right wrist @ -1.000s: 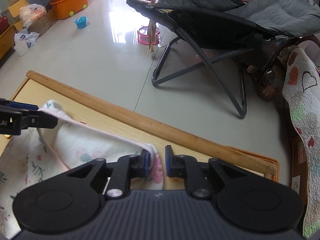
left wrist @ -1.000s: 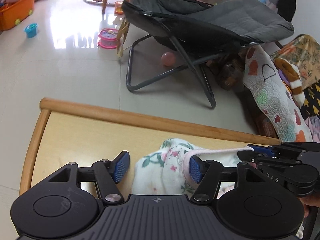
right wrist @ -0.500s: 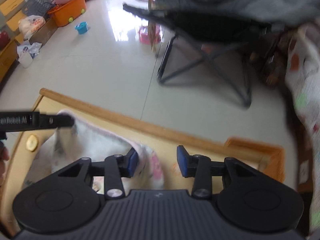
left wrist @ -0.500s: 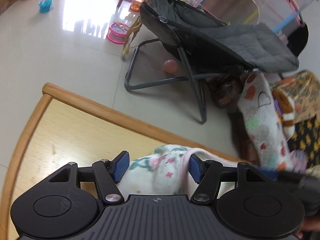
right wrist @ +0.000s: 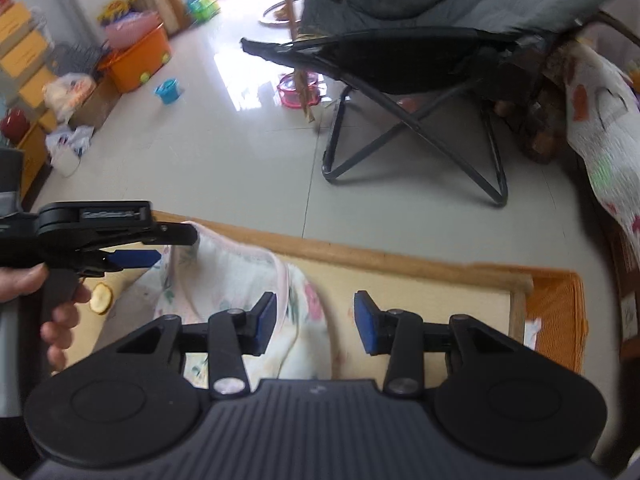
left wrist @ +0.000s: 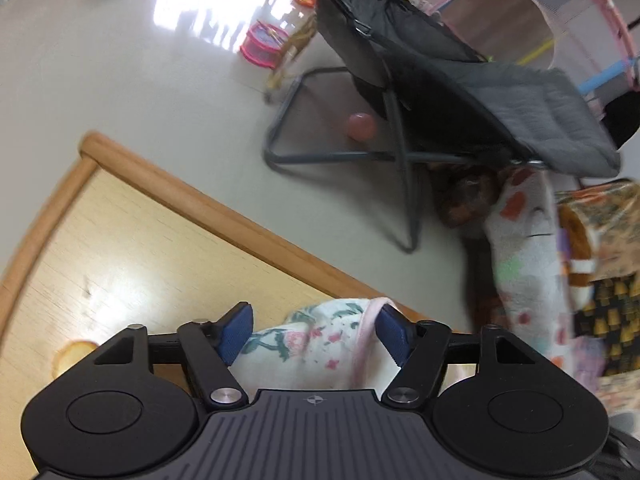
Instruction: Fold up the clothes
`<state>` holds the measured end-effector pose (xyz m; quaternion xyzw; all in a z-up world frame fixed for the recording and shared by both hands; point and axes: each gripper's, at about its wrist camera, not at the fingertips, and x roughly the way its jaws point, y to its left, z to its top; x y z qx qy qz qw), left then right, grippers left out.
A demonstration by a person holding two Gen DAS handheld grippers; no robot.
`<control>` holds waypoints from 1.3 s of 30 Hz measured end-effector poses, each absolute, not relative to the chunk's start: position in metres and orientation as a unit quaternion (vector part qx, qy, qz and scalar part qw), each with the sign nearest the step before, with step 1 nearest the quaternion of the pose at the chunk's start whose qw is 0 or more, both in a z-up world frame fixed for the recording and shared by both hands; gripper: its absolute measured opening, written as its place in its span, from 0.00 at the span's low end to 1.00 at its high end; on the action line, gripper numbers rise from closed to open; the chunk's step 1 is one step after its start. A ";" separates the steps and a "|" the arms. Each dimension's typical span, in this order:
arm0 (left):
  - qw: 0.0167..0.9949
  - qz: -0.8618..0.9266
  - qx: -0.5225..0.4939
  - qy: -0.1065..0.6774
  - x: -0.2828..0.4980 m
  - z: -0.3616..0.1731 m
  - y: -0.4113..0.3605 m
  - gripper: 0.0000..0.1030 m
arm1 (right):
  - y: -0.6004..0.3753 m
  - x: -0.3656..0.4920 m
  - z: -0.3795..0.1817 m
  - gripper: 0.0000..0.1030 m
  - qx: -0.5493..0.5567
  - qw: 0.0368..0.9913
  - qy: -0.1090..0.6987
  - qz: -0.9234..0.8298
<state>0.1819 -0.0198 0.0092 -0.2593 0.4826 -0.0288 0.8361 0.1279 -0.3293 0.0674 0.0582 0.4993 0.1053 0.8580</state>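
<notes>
A white floral garment with pink trim [left wrist: 316, 344] lies bunched on the light wooden table [left wrist: 132, 248]. My left gripper [left wrist: 314, 334] is open, its blue pads on either side of the cloth's far edge. In the right wrist view the same garment [right wrist: 236, 276] lies under my right gripper [right wrist: 316, 318], which is open with the pink hem beside its left pad. The left gripper [right wrist: 160, 246] shows there from the side at the garment's far left corner.
The table has a raised rounded wooden rim [right wrist: 400, 264]. A round yellowish mark [right wrist: 100, 298] sits on its left part. An orange basket [right wrist: 556, 312] stands at the right end. A grey folding chair [right wrist: 420, 60] and toys stand on the tiled floor beyond.
My right gripper has opened and let go of the pink hem; the cloth has dropped onto the table. My left gripper stayed open and tilted, its view swinging left.
</notes>
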 end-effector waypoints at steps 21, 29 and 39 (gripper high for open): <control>0.848 -0.119 -0.273 0.439 0.063 0.056 0.014 0.72 | -0.318 -0.035 0.057 0.41 0.035 0.901 0.427 0.062; 0.851 -0.159 -0.231 0.445 -0.043 0.030 0.017 0.72 | -0.340 -0.074 0.042 0.41 0.084 0.904 0.418 -0.016; 0.862 -0.153 -0.220 0.431 -0.079 -0.006 0.026 0.72 | -0.337 -0.103 0.028 0.40 0.078 0.903 0.420 -0.047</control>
